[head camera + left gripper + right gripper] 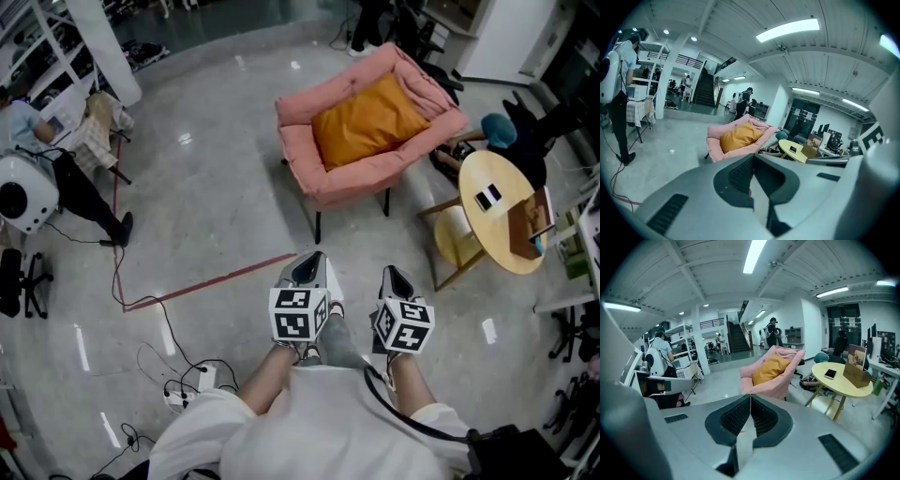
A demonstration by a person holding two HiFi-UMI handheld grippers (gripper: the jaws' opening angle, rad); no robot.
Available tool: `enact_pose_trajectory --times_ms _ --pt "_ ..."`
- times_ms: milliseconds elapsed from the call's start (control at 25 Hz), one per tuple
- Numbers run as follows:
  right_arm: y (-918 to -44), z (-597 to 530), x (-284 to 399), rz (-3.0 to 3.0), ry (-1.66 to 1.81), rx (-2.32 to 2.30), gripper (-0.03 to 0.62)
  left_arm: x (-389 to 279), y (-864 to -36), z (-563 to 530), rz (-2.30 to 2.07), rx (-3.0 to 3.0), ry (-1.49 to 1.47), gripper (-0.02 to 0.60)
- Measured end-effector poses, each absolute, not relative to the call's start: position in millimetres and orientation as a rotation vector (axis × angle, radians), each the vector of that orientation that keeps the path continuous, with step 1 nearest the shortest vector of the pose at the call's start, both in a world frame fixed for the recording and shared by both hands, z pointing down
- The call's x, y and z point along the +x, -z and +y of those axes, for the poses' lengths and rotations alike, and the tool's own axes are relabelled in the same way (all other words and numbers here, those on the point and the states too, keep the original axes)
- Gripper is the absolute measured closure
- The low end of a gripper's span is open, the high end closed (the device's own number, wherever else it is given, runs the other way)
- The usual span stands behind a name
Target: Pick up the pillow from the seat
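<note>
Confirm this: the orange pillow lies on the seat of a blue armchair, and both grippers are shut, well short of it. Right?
Not quite. The armchair is pink, not blue; the head view shows it. The orange pillow does lie on its seat, and the left gripper and right gripper are both shut, well short of it.

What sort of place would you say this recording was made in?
Likely an open-plan office or lab hall: storage shelves, a staircase, and a lounge corner with a pink chair beside a round table.
</note>
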State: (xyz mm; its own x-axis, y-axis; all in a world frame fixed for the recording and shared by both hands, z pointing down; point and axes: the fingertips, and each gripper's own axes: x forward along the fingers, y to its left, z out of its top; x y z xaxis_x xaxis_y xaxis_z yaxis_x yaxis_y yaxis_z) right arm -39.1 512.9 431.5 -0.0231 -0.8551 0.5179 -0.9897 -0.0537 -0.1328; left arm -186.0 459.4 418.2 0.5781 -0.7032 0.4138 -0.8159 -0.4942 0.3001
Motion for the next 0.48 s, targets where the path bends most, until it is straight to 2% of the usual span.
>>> enact_pose_trajectory --times_ms 480 --pt "-440 458 -30 -2.006 -0.732 1.929 0.565 -171 -418 408 -1.260 2.342 -0.360 0.574"
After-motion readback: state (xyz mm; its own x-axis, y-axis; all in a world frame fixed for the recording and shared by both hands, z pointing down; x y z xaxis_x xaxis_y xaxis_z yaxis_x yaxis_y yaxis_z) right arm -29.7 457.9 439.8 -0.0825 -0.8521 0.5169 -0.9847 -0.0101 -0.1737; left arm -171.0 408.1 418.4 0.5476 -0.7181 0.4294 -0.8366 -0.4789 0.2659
